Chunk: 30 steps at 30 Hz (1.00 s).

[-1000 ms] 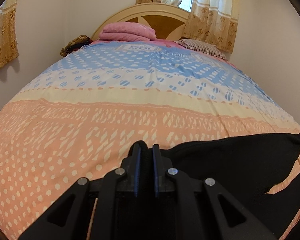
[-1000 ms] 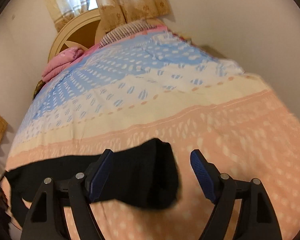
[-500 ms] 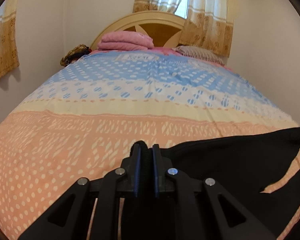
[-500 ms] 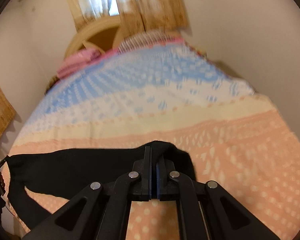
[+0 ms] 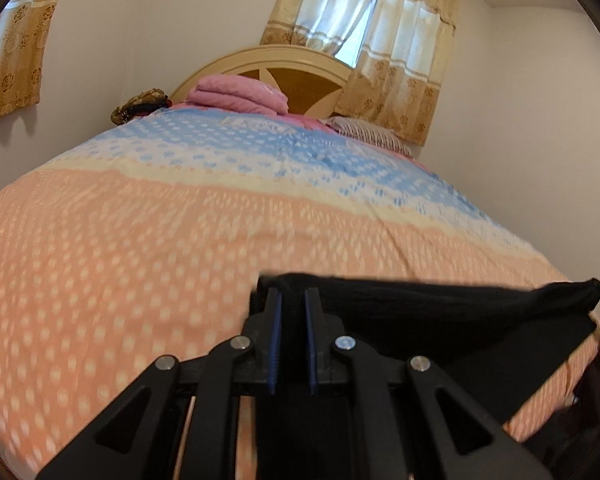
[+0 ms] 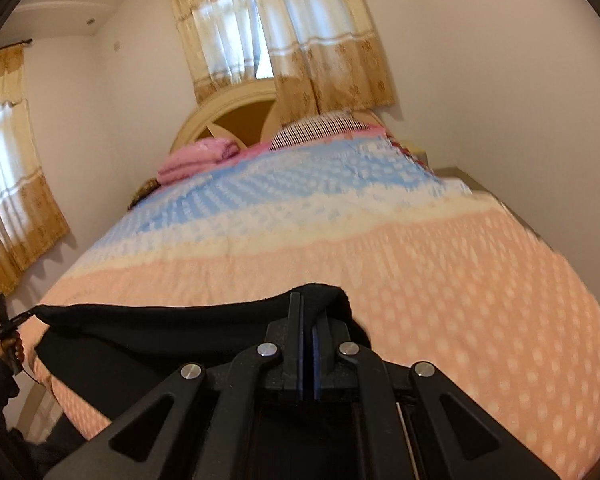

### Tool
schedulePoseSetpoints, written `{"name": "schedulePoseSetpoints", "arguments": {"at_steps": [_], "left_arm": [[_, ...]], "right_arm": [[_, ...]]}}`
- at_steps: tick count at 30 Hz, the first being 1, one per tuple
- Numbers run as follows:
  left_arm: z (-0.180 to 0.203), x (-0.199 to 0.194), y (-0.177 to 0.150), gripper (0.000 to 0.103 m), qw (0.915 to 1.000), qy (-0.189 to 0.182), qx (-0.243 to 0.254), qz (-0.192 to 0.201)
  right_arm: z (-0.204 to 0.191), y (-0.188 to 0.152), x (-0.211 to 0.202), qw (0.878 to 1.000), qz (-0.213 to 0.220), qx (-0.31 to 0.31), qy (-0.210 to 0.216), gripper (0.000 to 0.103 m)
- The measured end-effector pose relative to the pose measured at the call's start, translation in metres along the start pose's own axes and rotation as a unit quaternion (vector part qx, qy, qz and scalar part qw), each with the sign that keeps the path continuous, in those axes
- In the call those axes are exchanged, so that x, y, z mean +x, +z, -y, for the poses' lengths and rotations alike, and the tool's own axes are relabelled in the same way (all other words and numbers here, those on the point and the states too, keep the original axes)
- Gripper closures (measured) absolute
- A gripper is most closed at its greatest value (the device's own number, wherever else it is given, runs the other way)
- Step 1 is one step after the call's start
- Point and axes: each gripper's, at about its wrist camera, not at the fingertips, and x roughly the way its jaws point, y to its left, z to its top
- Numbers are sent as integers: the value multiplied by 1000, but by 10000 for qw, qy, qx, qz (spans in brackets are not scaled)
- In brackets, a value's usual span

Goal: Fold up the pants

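With both ends of the black pants (image 5: 440, 312) pinched and the cloth drawn taut between them, the step in hand is judged to be the lift-and-carry that makes a fold. The left claw (image 5: 290, 320) is closed on one end of the pants, black fabric filling the narrow slot between its blue pads (image 5: 276, 340). The right claw (image 6: 309, 328) is clamped on the other end, its pads pressed nearly together with a hump of cloth bunched over the tips. The pants are seen near the foot of the bed (image 5: 140, 260), the gripped top edge raised clear of the patterned bedspread (image 6: 480, 280) while the lower part is draped onto it and over the near edge.

What the next move calls for, by judgement: both ends are to be kept level and carried together across the bedspread, so that the raised edge can be laid down squarely over the draped part. Tension must be held evenly, or the cloth will sag in the middle and the fold will be skewed.

As for containers, none is seen. Nothing is held in a basket or box; only a folded pink blanket (image 5: 240, 94) and a striped pillow (image 6: 320, 126) are set by the headboard (image 5: 300, 76), well apart from the pants.
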Motion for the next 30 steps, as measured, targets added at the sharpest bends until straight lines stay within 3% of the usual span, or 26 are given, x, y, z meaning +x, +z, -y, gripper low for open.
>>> {"name": "schedulePoseSetpoints", "arguments": {"at_steps": [7, 12, 14, 15, 16, 19, 22, 27, 29, 30], "left_arm": [[-10, -7, -40, 95, 9997, 55, -166, -144], [-10, -9, -49, 95, 9996, 177, -169, -137], [-10, -10, -50, 95, 9995, 225, -175, -134], [-10, -13, -52, 95, 9995, 185, -198, -128], [-9, -14, -52, 95, 9996, 188, -187, -116], [-4, -19, -52, 94, 9997, 241, -52, -72], [1, -18, -49, 93, 9996, 250, 64, -88], [1, -11, -22, 73, 9991, 407, 9, 98], [0, -8, -8, 56, 9990, 413, -66, 175], [0, -2, -1, 53, 9993, 355, -111, 85]], "right_arm": [[14, -37, 1, 9991, -295, 108, -273, 101], [13, -45, 6, 9970, -671, 13, -390, 100], [11, -43, 1, 9958, -604, -78, -688, 82], [11, -42, -3, 9950, -538, -81, -836, 53], [11, -40, -10, 9953, -394, -6, -881, 38], [3, -32, -29, 9957, -36, 24, -926, 38], [-32, -25, -35, 9962, 66, -428, -750, 38], [-112, -22, -10, 9884, -257, -1471, -268, 38], [-136, -21, 2, 9846, -299, -1721, -56, 38], [-143, -21, 7, 9836, -315, -1774, 20, 38]]}}
